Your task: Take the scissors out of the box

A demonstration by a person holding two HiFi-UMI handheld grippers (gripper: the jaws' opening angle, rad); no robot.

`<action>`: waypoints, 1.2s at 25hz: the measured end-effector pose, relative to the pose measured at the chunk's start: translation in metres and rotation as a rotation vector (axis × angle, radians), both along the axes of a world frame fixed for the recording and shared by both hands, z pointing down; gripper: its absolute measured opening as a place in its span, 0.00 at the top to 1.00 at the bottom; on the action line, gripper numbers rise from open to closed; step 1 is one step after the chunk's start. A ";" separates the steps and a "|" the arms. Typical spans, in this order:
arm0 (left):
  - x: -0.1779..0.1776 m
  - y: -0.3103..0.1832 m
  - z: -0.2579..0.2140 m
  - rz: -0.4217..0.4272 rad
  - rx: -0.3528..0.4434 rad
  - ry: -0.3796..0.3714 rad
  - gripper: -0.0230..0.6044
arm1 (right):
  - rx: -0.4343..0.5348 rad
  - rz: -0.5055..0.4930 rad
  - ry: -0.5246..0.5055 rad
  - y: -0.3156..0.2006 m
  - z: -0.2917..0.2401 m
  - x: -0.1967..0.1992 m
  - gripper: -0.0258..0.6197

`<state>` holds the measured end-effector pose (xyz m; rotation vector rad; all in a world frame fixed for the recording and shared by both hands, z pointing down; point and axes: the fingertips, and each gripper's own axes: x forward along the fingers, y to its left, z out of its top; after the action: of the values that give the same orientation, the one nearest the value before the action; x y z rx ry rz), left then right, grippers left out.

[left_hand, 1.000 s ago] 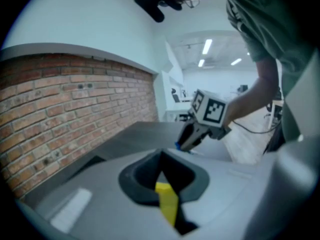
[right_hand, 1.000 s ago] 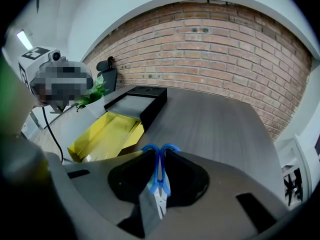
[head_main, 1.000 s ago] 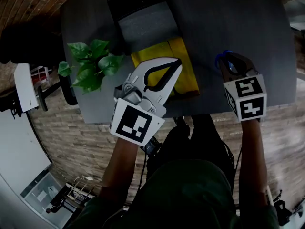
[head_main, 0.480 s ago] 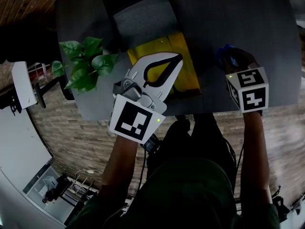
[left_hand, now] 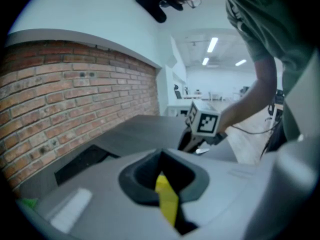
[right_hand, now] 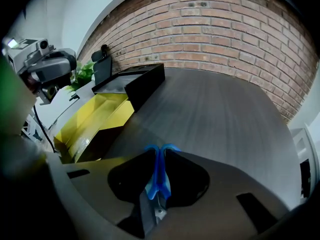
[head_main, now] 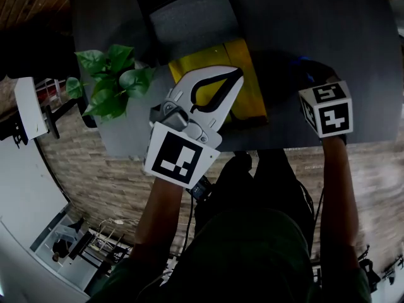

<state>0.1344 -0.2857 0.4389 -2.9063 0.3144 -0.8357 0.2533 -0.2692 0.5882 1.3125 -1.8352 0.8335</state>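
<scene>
The blue-handled scissors (right_hand: 157,176) sit between the jaws of my right gripper (right_hand: 159,148), which is shut on them low over the dark table (right_hand: 220,114), to the right of the box. In the head view only a blue trace of the scissors (head_main: 302,60) shows beyond the right gripper (head_main: 315,81). The yellow box (head_main: 208,65) lies open at the table's near edge. My left gripper (head_main: 235,76) reaches over it. In the left gripper view a yellow wall of the box (left_hand: 167,201) is pinched between the shut jaws.
A black tray (head_main: 189,17) with a grey inside lies behind the yellow box. A green potted plant (head_main: 110,84) stands at the table's left end. A brick wall (right_hand: 235,34) runs along the far side. The table's near edge (head_main: 284,145) is close to both hands.
My right gripper has sunk toward the table with the scissors still in it. The left gripper has stayed on the yellow box.
</scene>
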 end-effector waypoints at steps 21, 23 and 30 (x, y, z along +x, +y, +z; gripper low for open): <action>-0.018 0.007 -0.033 -0.017 0.055 0.020 0.96 | 0.037 -0.017 0.090 0.002 -0.015 0.000 0.80; -0.023 0.009 -0.043 -0.020 0.068 0.027 0.96 | 0.076 -0.007 0.112 0.002 -0.032 0.001 0.80; -0.042 0.023 -0.083 -0.030 0.129 0.057 0.96 | 0.374 -0.073 0.094 -0.003 -0.140 -0.027 0.94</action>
<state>0.0925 -0.2626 0.3557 -2.8157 0.4024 -0.7095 0.2264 -0.2723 0.4484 1.4714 -2.0138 0.3922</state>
